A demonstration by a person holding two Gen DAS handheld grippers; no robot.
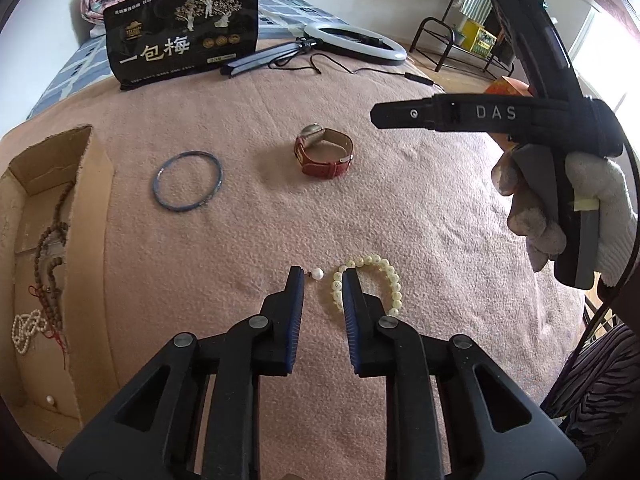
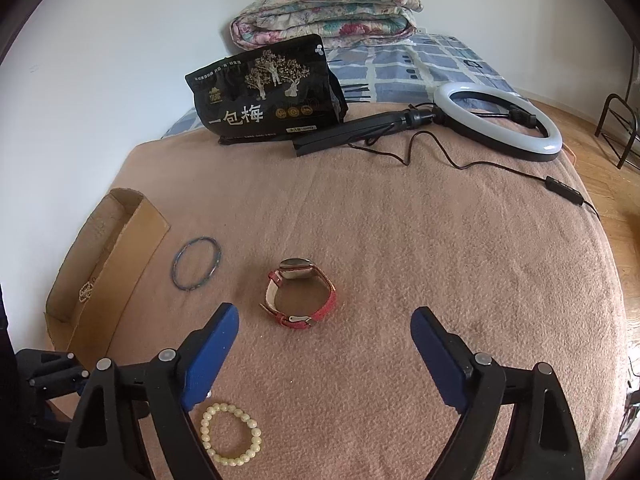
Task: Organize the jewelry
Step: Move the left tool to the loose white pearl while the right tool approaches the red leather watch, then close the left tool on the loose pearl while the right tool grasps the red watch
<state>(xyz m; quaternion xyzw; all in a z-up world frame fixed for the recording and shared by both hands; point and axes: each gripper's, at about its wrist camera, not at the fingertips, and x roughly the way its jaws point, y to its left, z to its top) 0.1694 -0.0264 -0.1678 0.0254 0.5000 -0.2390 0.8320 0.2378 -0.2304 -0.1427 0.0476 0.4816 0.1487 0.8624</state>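
Observation:
My left gripper [image 1: 322, 280] hangs low over the pink blanket [image 1: 420, 208], jaws narrow but open. A single loose pearl [image 1: 317, 274] lies in the gap between its fingertips, untouched. A cream pearl bracelet [image 1: 390, 276] lies just right of them, partly under the right finger. My right gripper [image 2: 324, 315] stands wide open with the red-strapped watch [image 2: 300, 294] just beyond its tips. The pearl bracelet [image 2: 230, 434] shows under its left finger. A blue bangle [image 1: 187, 181] lies further left.
An open cardboard box [image 1: 96, 216] at the left edge holds a brown bead string [image 1: 50, 248], a pearl strand [image 1: 26, 326] and a loose pearl. At the back lie a black snack bag [image 2: 266, 94], a ring light [image 2: 498, 120] with its cable, and folded quilts. A gloved hand [image 1: 600, 200] holds the right tool.

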